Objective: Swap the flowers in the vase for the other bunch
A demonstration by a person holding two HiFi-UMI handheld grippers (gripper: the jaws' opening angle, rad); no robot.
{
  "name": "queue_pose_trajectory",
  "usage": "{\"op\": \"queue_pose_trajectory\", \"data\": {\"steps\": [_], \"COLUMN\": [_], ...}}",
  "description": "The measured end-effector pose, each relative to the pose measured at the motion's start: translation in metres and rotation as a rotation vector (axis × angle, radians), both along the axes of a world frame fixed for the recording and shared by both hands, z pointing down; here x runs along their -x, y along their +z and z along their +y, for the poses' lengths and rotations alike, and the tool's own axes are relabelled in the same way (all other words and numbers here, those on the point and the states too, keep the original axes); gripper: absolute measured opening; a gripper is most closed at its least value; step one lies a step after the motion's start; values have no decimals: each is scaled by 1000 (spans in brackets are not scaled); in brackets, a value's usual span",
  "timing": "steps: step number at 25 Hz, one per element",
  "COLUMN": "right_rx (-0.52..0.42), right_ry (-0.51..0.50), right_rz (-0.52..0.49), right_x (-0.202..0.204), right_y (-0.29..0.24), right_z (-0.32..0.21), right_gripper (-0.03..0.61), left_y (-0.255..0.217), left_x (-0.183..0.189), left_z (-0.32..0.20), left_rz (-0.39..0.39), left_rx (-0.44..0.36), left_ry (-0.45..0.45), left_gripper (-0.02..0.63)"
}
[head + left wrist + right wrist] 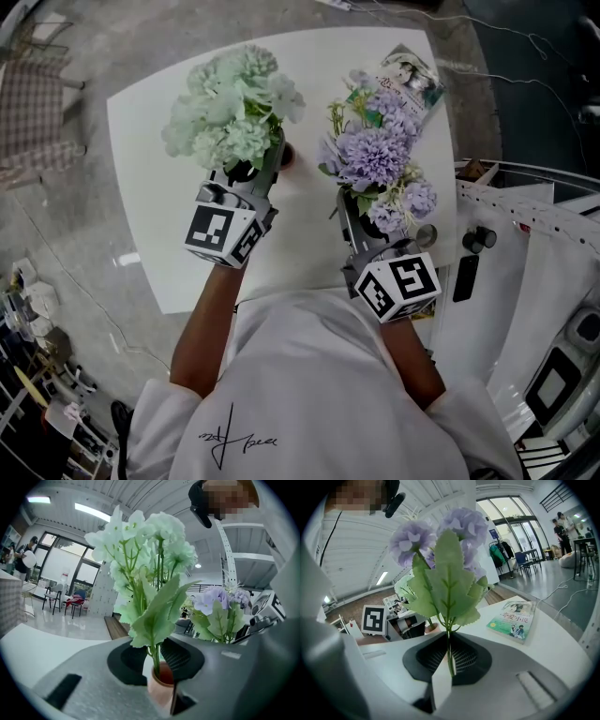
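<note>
Pinching purple bunch (pixel 440 573), stem upright, in right gripper (pixel 449 660); flanking green bunch (pixel 145 550), upright in vase (pixel 161 688), with parted left gripper (pixel 154 660), pads not touching.

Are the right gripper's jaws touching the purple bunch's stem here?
Touching. The right gripper view shows the right gripper with its jaws closed on the thin green stem of the purple bunch, with no gap on either side.

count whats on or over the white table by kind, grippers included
flower bunches: 2 (pale green bunch, purple bunch)
vase: 1
book: 1
grippers: 2 (left gripper, right gripper)
total: 6
</note>
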State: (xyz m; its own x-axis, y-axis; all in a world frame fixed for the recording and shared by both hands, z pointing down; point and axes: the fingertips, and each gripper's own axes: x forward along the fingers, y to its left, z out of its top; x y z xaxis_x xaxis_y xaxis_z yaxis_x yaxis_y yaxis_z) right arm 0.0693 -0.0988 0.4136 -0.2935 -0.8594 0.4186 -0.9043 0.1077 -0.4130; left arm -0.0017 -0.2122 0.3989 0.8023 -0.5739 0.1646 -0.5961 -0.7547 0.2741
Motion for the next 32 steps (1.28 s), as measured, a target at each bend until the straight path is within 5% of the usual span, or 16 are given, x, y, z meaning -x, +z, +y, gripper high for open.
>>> {"op": "queue_pose_trajectory", "data": {"steps": [23, 32], "right_rx": [-12, -20], "right_ry": [-13, -15], "right_rz": [0, 1], "right_x": [1, 2], "right_y": [-2, -4], "right_z": [0, 0], "right_gripper": [32, 32], "left_y": [16, 20], "left_x": [-5, -6], "left_z": [17, 23], "left_rz": [23, 15], "left_rx": [80, 97], "left_ry": [44, 53], "left_gripper": [118, 221]}}
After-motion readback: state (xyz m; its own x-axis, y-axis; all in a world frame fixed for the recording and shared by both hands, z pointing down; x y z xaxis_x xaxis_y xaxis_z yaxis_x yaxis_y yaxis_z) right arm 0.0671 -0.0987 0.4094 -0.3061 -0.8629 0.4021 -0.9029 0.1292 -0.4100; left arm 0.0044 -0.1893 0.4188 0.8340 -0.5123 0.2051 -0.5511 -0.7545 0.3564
